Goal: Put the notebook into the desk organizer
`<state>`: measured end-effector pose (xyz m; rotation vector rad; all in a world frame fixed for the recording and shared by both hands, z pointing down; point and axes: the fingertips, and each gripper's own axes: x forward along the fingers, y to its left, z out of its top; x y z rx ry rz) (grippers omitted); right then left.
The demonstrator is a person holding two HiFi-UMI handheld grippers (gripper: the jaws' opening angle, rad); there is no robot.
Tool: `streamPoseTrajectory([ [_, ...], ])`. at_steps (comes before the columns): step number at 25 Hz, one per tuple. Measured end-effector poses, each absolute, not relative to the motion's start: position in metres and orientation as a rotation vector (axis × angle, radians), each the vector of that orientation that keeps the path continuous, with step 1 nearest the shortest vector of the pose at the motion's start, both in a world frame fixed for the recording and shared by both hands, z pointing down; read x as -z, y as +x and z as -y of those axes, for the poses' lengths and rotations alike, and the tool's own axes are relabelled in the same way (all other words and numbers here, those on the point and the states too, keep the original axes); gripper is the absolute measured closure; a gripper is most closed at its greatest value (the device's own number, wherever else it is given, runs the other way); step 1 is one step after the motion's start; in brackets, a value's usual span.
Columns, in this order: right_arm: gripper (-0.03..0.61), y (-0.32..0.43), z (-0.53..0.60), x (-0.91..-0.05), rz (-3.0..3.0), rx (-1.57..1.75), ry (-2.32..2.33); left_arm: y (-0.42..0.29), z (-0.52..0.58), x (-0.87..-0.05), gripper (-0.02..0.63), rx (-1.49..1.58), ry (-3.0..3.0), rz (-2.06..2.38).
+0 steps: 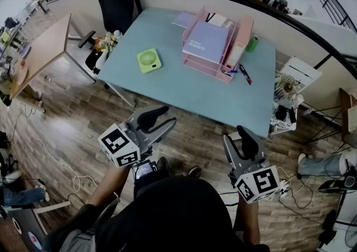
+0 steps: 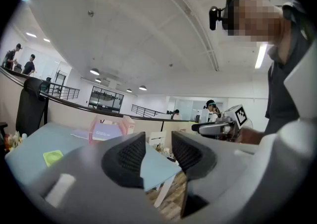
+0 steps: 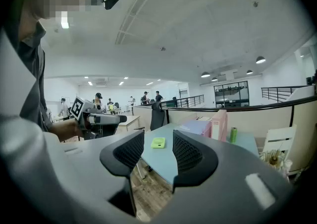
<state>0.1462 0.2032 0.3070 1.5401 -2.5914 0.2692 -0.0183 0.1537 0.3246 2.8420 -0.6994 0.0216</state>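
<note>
A lavender notebook (image 1: 206,42) lies tilted in the pink desk organizer (image 1: 241,39) at the back of the light blue desk (image 1: 184,86). I stand on the wooden floor well short of the desk. My left gripper (image 1: 167,117) and right gripper (image 1: 233,134) are held in front of me, both pointing toward the desk and both empty. In the left gripper view the gripper (image 2: 158,151) shows a narrow gap between its pads, with the notebook (image 2: 105,131) far off. In the right gripper view the gripper (image 3: 158,151) is also parted, and the organizer (image 3: 219,124) is distant.
A green desk fan (image 1: 149,60) sits left of the organizer; pens (image 1: 245,74) and a green bottle (image 1: 254,43) lie to its right. A black chair (image 1: 116,3) stands behind the desk's left corner, a white stand (image 1: 298,72) at its right. Cables trail across the floor.
</note>
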Motion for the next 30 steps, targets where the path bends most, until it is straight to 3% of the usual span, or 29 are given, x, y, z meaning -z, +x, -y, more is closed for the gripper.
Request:
streamPoseTrajectory([
  [30,0.397,0.021,-0.194,-0.308,2.516,-0.325,1.69,-0.148,-0.122,-0.33,0.442,0.046,2.893,0.553],
])
